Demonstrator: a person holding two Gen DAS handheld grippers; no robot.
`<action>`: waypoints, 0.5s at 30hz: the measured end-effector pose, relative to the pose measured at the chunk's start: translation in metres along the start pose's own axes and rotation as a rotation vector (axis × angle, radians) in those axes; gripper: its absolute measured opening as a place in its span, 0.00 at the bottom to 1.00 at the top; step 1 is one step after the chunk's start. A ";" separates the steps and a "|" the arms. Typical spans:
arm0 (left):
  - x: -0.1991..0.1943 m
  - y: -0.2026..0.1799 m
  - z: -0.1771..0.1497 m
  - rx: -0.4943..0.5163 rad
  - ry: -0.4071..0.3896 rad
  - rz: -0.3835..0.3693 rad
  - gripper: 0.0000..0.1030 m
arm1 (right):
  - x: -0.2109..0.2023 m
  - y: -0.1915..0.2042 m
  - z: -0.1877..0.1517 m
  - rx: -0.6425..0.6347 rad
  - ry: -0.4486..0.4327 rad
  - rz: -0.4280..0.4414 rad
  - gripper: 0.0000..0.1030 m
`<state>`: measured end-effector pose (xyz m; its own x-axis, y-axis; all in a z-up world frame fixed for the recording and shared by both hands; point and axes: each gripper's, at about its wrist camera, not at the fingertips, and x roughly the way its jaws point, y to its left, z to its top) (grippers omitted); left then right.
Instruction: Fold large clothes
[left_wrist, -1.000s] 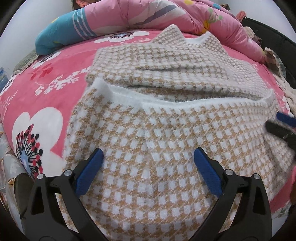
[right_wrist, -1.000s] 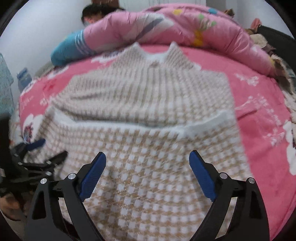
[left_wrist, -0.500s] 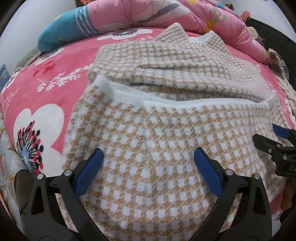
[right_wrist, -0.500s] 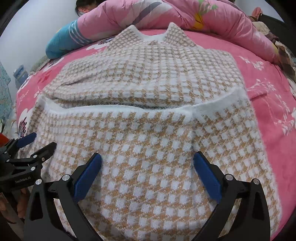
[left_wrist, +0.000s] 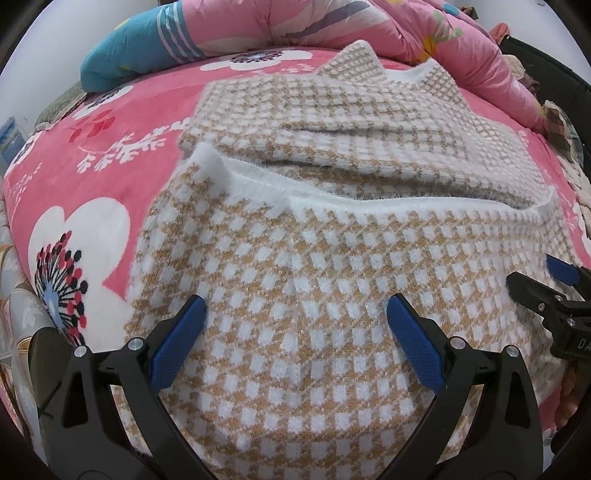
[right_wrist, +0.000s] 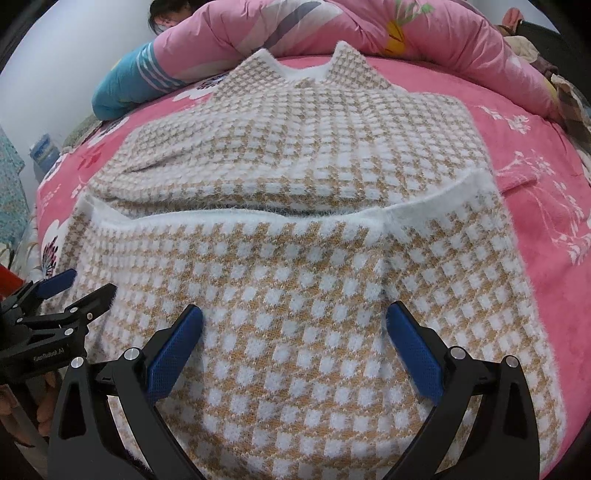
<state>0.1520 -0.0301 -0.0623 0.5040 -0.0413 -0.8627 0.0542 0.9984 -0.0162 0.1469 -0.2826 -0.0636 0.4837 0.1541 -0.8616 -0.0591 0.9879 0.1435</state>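
Observation:
A tan-and-white checked knit sweater (left_wrist: 332, 295) lies flat on the pink bed, collar points (right_wrist: 306, 62) at the far end. Its lower half is folded up over the body, and the white hem band (right_wrist: 236, 218) runs across the middle. My left gripper (left_wrist: 295, 304) hovers open over the near left part of the fold, nothing between its blue pads. My right gripper (right_wrist: 295, 314) stands open over the near right part, also with nothing between its pads. Each shows in the other's view: the right gripper (left_wrist: 543, 277) at the right edge, the left gripper (right_wrist: 79, 291) at the left edge.
The pink floral bedsheet (left_wrist: 92, 166) shows on both sides of the sweater. A rolled pink quilt (right_wrist: 424, 40) with a teal striped end (right_wrist: 125, 85) lies along the far side, with a person's dark hair (right_wrist: 162, 11) behind it. Dark clutter (left_wrist: 554, 122) sits far right.
The right gripper has come in closer over the sweater's near right part and now shows further in at the right of the left wrist view. The left gripper has kept still.

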 end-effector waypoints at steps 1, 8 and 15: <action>0.000 0.000 0.001 0.000 0.005 0.001 0.92 | 0.000 0.000 0.000 0.000 0.000 0.001 0.94; 0.002 -0.001 0.002 0.001 0.021 0.004 0.92 | 0.001 -0.002 0.000 0.004 0.014 0.010 0.94; 0.002 -0.001 0.002 0.001 0.018 0.008 0.92 | 0.000 -0.001 -0.001 0.003 0.022 0.018 0.94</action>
<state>0.1548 -0.0315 -0.0628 0.4885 -0.0327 -0.8720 0.0509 0.9987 -0.0089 0.1457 -0.2841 -0.0641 0.4630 0.1725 -0.8694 -0.0654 0.9848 0.1606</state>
